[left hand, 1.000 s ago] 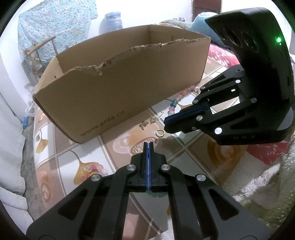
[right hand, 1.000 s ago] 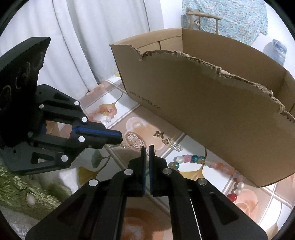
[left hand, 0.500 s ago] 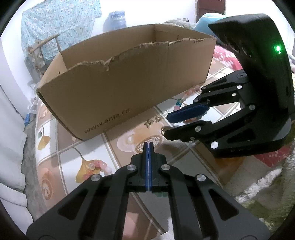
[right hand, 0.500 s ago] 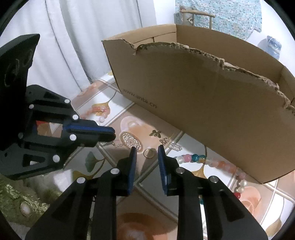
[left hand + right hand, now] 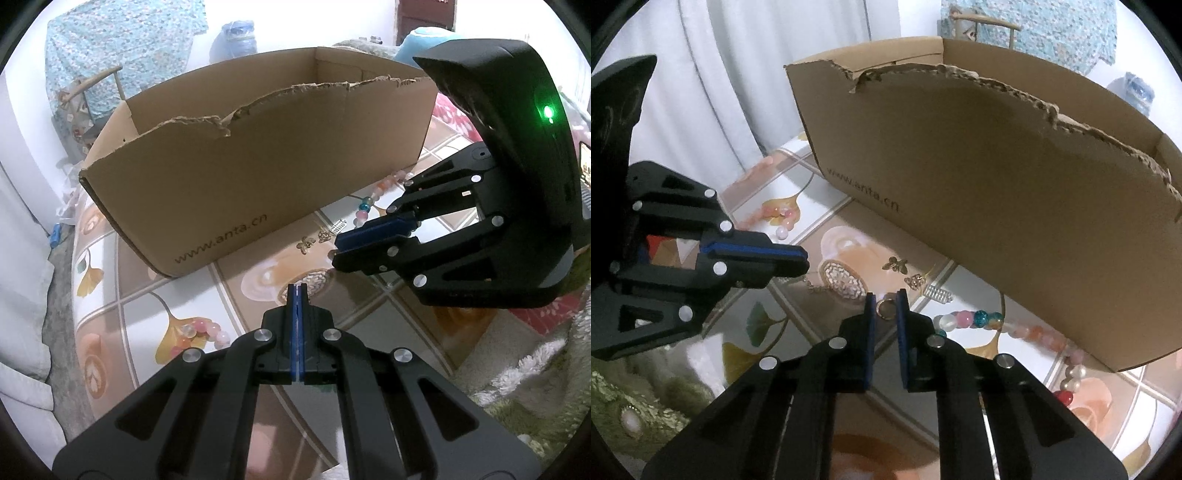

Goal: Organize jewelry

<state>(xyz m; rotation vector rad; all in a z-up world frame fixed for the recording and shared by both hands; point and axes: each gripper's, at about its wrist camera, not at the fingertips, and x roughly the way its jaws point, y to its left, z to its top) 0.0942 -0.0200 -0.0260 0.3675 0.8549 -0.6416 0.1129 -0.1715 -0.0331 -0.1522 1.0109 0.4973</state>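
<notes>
A small gold ring (image 5: 884,308) lies on the patterned tabletop (image 5: 849,229), between the tips of my right gripper (image 5: 885,301). Its jaws are closing around the ring, with a thin gap still showing on each side. In the left wrist view the right gripper (image 5: 334,247) reaches in from the right, tips on the table. My left gripper (image 5: 297,286) hovers shut and empty, just short of a pale filigree pendant (image 5: 314,277). A butterfly charm (image 5: 894,264), a gold flower charm (image 5: 916,280) and a silver piece (image 5: 937,294) lie just beyond the ring.
A torn, open-topped cardboard box (image 5: 997,184) stands right behind the jewelry. A colourful bead string (image 5: 975,319) runs along its front at the right. Pink beads (image 5: 207,330) lie on the left. A fuzzy green cloth (image 5: 628,406) borders the near table edge.
My right gripper went from shut to open, came down over the ring, and its jaws have since narrowed around it. The left gripper stayed shut and almost still.
</notes>
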